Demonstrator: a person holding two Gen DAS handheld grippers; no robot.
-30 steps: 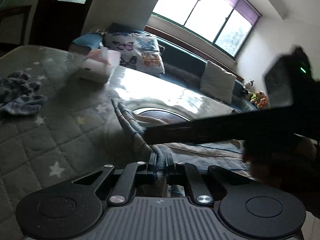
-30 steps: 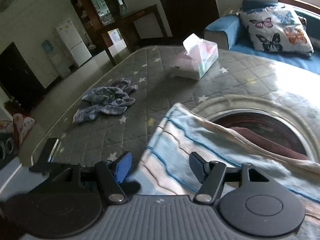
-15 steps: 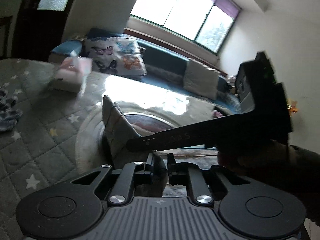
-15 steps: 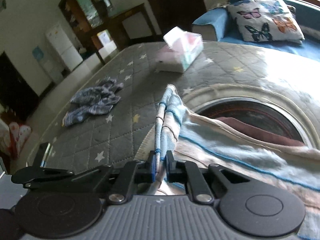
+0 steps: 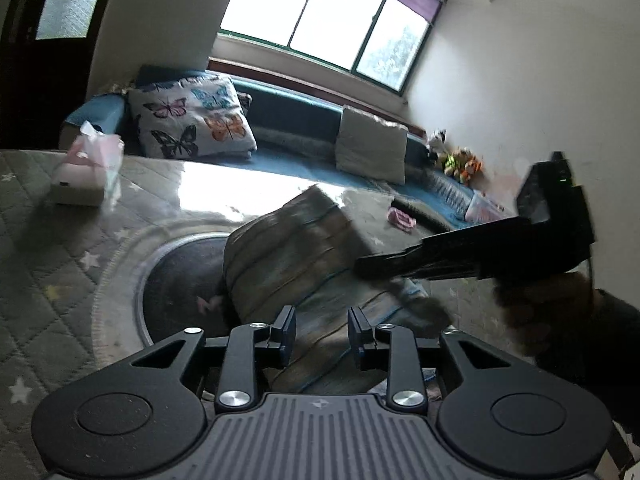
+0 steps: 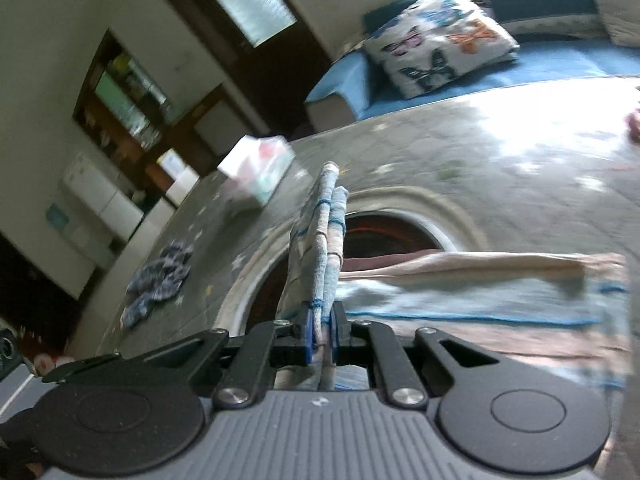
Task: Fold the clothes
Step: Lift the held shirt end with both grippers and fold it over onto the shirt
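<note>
1. In the right wrist view, a crumpled blue plaid cloth [image 6: 158, 284] lies at the far left on the quilted star-print mattress cover [image 6: 500, 168]; motion blur softens it, so what kind of garment it is cannot be told.
2. The tissue box [image 5: 86, 176] stands upright further right on the same cover, well apart from the work, blurred in both views.
3. A butterfly-print cushion [image 5: 192, 122] leans on the blue sofa [image 5: 288, 114] behind the cover, with a plain pale cushion [image 5: 370, 148] further along.
4. The left claw [image 5: 322, 338] is opening; its pads press on nothing, though the striped towel [image 5: 292, 248] lies just beyond and beneath the gap.
5. That towel, beige with blue lines, is draped over a dark round patch in the cover's middle, hiding most of the patch; its near edge is cut off by the claw's body.
6. The right claw [image 6: 320, 330] is pressed together, pinching a doubled fold of the towel that stands upright between the fingers, blocking the view straight ahead.
7. In the left wrist view, the right claw crosses from the right as a dark smeared shape, covering the towel's right end; the hand [image 5: 548, 300] gripping it is barely readable.
8. A small pink object [image 5: 401, 218] lies on the cover near the sofa, too small to identify.
</note>
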